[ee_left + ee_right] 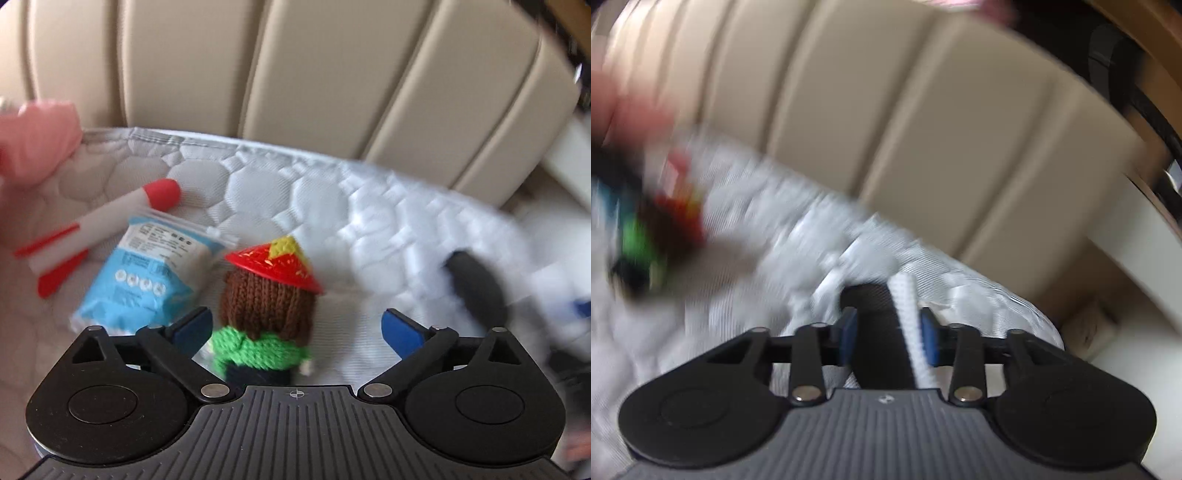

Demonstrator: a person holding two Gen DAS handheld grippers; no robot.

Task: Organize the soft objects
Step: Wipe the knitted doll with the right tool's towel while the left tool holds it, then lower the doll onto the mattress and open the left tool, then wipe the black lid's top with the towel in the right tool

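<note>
While our left gripper [295,328] hangs over the quilted white mattress [295,192], its blue pads stand wide apart, and a knitted doll [266,306] with brown hair, a green scarf and a red cone hat sits between them, nearer the left pad; we cannot tell whether that pad touches it. Just left of the doll lies a blue and white packet [147,273], and beyond that a foam rocket [99,225] with a red nose and red fins. A pink soft thing [37,140] rests at the mattress's far left edge, against the beige padded headboard [332,74]. Our right gripper [890,336] has its pads close against a black roll [875,332] with a white ribbed strip, but blur keeps us from telling whether they press on it.
</note>
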